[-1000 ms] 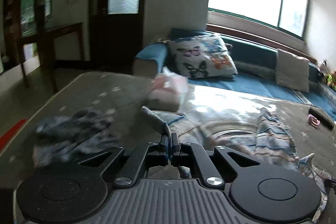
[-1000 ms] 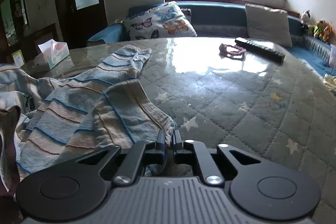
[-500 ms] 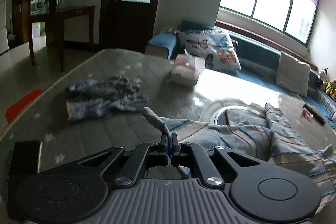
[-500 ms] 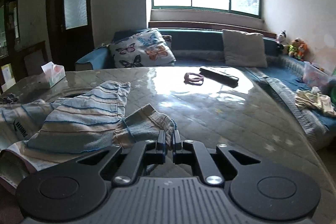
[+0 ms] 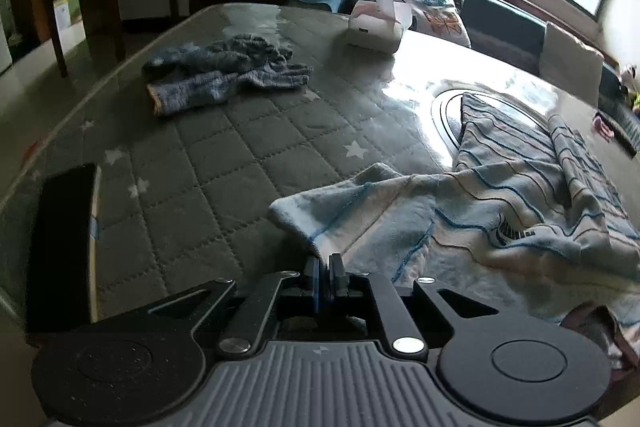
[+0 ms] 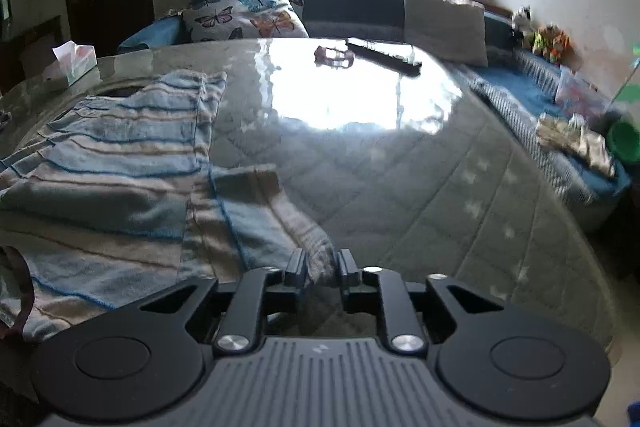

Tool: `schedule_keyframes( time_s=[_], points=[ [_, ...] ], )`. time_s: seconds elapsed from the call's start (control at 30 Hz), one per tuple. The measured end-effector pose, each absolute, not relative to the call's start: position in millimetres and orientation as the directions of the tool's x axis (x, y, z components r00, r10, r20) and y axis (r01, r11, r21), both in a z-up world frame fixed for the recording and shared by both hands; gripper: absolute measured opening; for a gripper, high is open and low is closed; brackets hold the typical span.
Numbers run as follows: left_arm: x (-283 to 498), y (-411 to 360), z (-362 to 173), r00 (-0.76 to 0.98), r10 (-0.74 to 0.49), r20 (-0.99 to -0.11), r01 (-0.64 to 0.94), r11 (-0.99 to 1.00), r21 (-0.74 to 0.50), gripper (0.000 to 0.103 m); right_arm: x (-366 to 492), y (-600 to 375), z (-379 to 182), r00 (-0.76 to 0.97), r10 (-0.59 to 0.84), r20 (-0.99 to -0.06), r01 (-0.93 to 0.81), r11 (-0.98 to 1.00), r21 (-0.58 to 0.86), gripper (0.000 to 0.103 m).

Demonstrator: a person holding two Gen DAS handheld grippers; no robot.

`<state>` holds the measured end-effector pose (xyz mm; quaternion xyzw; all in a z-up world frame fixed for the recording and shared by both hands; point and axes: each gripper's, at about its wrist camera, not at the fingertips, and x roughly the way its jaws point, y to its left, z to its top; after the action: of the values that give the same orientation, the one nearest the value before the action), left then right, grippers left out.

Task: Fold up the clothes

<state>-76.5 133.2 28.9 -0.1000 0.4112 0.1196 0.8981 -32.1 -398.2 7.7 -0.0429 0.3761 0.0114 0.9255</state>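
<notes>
1. while the striped garment (image 5: pixel 500 195) lay spread and rumpled across the right half of the left wrist frame, it read as mid-fold at most: one panel lapped over another, no tidy stack visible.
2. left gripper (image 5: pixel 325 269) was pressed together on a corner of that garment, lower centre of frame; the corner rose in a peak from the tips.
3. right gripper (image 6: pixel 320 267) had its jaws a little apart with a bunched edge of the same striped cloth (image 6: pixel 120 163) sitting between them; contact unclear, so i could not tell whether it was gripping or letting go.
4. knit grey-blue garment (image 5: pixel 224 75) sat crumpled in the upper left of the left frame, well apart from the striped one; judged it not folded.
5. room: quilted table cover (image 5: pixel 224 163) was bare in centre-left of the left frame and across the centre and right of the right frame.
6. obstacles: tissue box (image 5: pixel 378 27) at upper centre, dark flat slab (image 5: pixel 64 247) at lower left near the table edge, remote (image 6: pixel 384 57) and pink item (image 6: pixel 334 55) at top centre of the right frame.
</notes>
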Motion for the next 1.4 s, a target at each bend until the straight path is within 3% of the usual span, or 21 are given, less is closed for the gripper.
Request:
schedule_keyframes(
  time_s=[0.2,0.53,0.6,0.97,1.1,1.4],
  points=[
    [-78.2,131.8,59.1,0.672,0.159,-0.724,-0.251,0.968,-0.021,0.026,-9.7,-395.6,29.5,0.737,0.042,-0.675,-0.112,0.992,-0.060,0.024],
    [4.3,95.6,58.2,0.706,0.055,-0.706,-0.099,0.995,-0.021,0.027,64.1,-353.0,30.4,0.702,0.200,-0.684,-0.252,0.967,0.025,0.025],
    [26.7,86.8,54.2,0.707,0.027,-0.706,-0.063,0.998,-0.025,0.027,79.5,-343.5,27.3,0.688,0.221,-0.691,-0.273,0.961,0.036,0.030],
    [149.6,44.3,26.4,0.697,-0.091,-0.712,0.072,0.996,-0.057,0.031,160.3,-309.0,7.4,0.657,0.253,-0.710,-0.324,0.945,0.038,0.034],
    [182.7,30.6,14.2,0.695,-0.111,-0.711,0.118,0.992,-0.040,0.032,185.6,-302.2,-1.0,0.653,0.259,-0.712,-0.330,0.943,0.041,0.044],
    [224.3,26.9,-10.0,0.674,-0.128,-0.728,0.135,0.990,-0.049,0.032,238.6,-295.4,-17.3,0.642,0.300,-0.706,-0.310,0.943,0.119,0.044]
  ],
)
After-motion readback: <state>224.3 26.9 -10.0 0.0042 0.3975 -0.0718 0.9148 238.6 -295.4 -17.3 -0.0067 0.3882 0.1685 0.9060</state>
